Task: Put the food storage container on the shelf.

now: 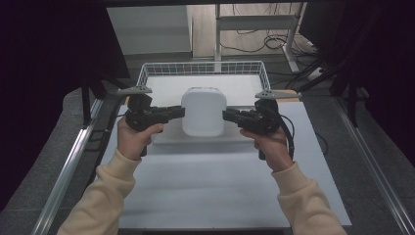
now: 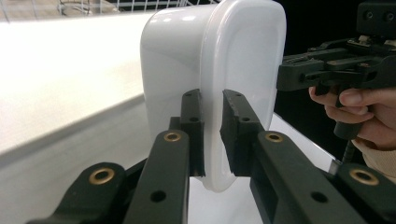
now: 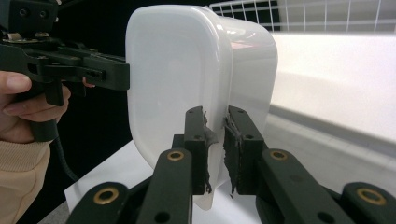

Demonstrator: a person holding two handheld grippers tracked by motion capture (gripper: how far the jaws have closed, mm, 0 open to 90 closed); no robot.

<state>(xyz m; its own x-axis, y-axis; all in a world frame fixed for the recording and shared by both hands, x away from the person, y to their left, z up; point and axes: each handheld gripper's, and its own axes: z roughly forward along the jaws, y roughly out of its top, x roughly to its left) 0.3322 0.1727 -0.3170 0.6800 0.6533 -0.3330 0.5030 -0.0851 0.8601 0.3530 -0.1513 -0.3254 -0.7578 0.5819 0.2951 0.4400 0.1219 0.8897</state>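
I hold a white plastic container (image 1: pixel 203 111) between my two claws, lifted clear of the white tray (image 1: pixel 195 139) below it and in front of the wire basket (image 1: pixel 203 68). My left gripper (image 2: pixel 212 133) is clamped on the rim at its left side, pads pressing both faces of the lip. My right gripper (image 3: pixel 215 151) is clamped on the rim at the opposite side in the same way. The container's flat face points up toward the high camera.
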